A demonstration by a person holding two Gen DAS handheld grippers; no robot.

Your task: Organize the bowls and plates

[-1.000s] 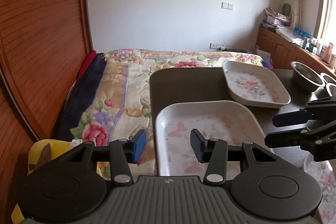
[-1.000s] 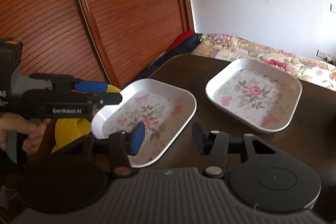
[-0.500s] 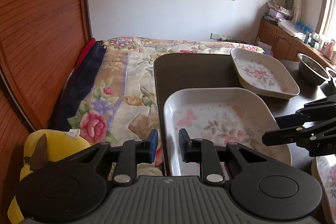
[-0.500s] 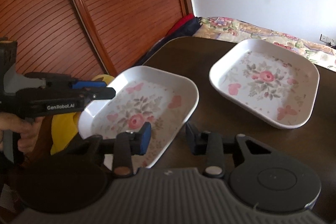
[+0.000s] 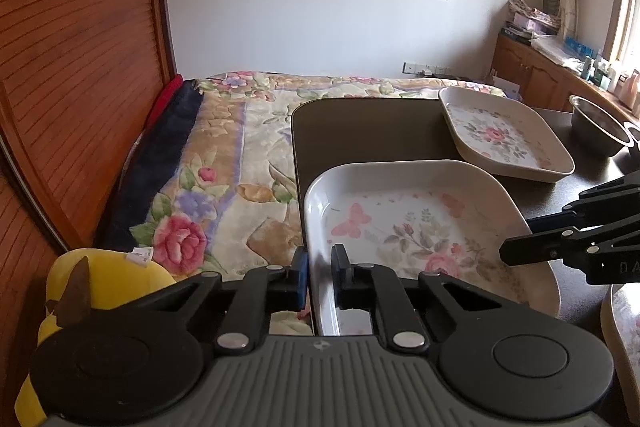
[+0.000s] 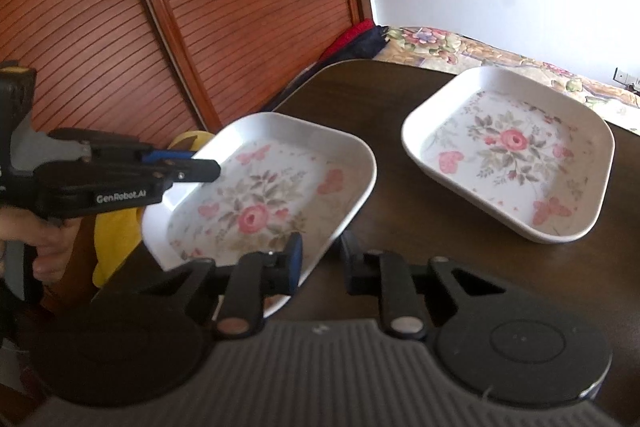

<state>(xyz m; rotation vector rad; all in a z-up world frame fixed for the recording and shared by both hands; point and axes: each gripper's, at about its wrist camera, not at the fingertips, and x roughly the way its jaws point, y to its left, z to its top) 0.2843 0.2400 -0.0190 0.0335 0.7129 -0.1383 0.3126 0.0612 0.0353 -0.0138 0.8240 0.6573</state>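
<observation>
- white melamine-looking near dish, floral with pink butterflies, sits at the near left corner of the dark table, its left rim close to the table edge
- the left gripper has just been closing and its two pads now straddle the dish's near left rim, one outside and one inside; they look pressed on it
- the right gripper has also just been closing, with the dish's right rim between its jaws; the blue pad sits inside the dish, the black one outside and partly hidden under the rim, so it reads as a grip there
- in the right wrist view the near edge of the dish looks a little raised off the table, though blur makes this hard to be sure of
- a second matching floral dish lies well apart, further back on the table, untouched
- a metal bowl stands at the far right of the table, and the edge of another patterned plate shows at the lower right of the left wrist view
- judged from how things lie, organizing has barely started: nothing is stacked, the dishes lie separately and the bowl stands on its own
- what is left, as a guess: lift this dish two-handed, nest it with its twin, then gather the bowl and the other plate
- a yellow plush toy lies off the table by the bed
</observation>
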